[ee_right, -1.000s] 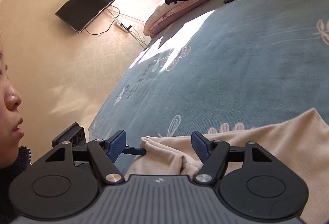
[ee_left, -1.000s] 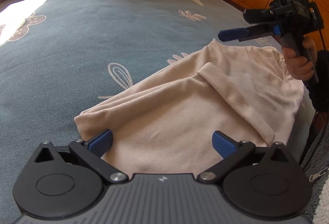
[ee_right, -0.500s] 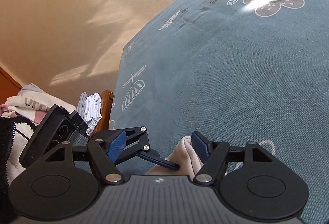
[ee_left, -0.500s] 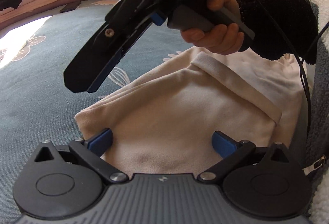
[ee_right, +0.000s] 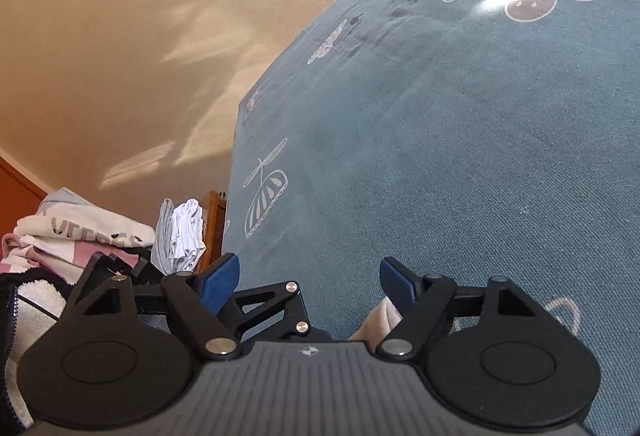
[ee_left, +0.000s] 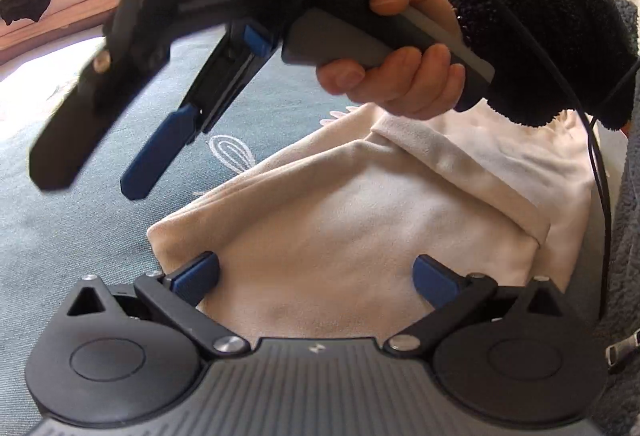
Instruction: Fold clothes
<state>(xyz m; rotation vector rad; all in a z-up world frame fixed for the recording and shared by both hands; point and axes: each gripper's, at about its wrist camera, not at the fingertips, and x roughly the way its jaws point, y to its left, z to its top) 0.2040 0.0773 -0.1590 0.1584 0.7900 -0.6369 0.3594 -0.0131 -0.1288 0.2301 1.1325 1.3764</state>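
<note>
Cream folded garment [ee_left: 360, 244] on blue bed [ee_right: 460, 156]; left tool [ee_left: 316, 272] open over it, right tool [ee_left: 100, 172] opening, empty. Best gripped at one corner, layers together.

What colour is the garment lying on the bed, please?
The garment is plain cream, with no print; it shows best in the left wrist view.

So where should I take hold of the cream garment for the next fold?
Probably the cream garment by its rounded near-left corner, coming from the bedspread side. That corner lies free on the cover, while the folded band sits further right. The right tongs hang open just above it, jaws opening, nothing between them.
</note>
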